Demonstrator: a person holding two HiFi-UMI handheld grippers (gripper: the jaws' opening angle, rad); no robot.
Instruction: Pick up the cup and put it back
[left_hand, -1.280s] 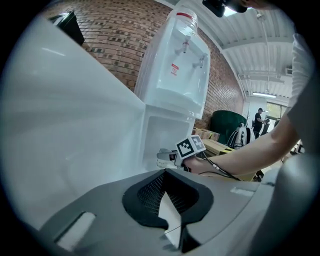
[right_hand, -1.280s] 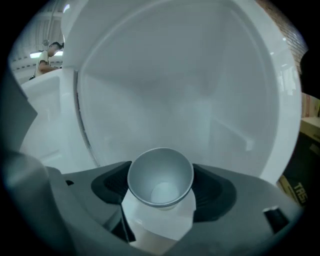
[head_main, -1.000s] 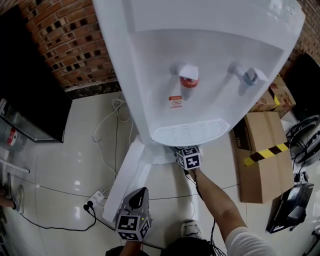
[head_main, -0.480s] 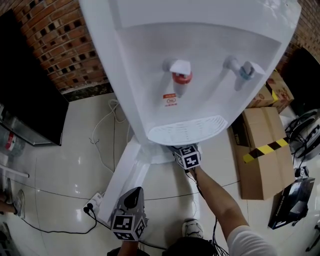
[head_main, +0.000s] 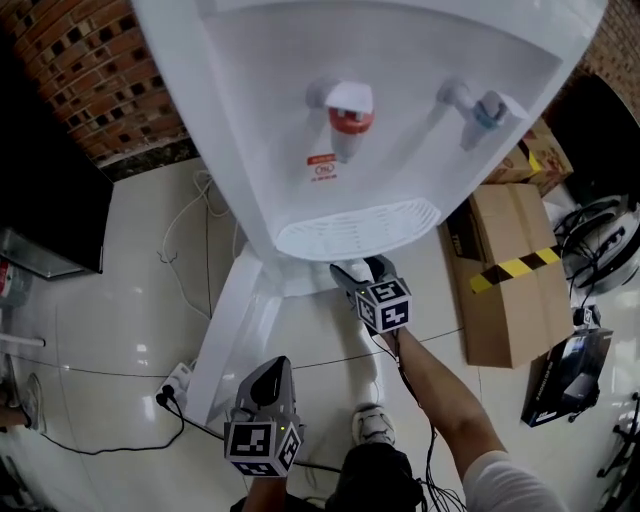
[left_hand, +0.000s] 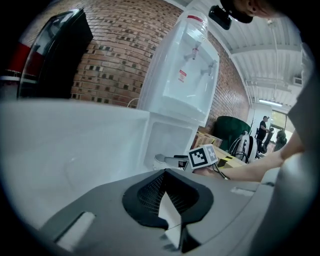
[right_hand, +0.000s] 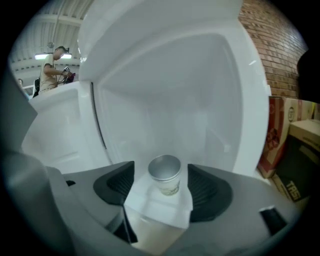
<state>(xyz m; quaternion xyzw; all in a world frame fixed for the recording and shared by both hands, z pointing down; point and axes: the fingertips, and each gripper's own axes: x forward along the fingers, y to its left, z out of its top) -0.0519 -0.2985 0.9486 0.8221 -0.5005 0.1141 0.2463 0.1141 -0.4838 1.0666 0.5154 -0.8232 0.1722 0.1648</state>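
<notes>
A white paper cup (right_hand: 165, 174) stands upright on the white floor of the dispenser's lower cabinet (right_hand: 200, 115). In the right gripper view it sits centred just beyond my right gripper (right_hand: 160, 170). Those jaws have just been closing, but white gaps show on both sides of the cup and the pads do not touch it. In the head view the right gripper (head_main: 352, 272) pokes out from under the drip tray (head_main: 355, 225), and the cup is hidden there. My left gripper (head_main: 278, 365) hangs lower left, jaws together and empty (left_hand: 167, 176).
The white water dispenser (head_main: 420, 90) fills the top of the head view, its cabinet door (head_main: 235, 325) swung open to the left. Cardboard boxes (head_main: 510, 290) stand at the right. A power strip (head_main: 172, 380) and cables lie on the tiled floor. A black screen (head_main: 45, 200) stands at the left.
The right gripper has drawn back from under the drip tray toward me, so its jaws now show. The left gripper has shifted slightly. The dispenser sits higher in the head view.
</notes>
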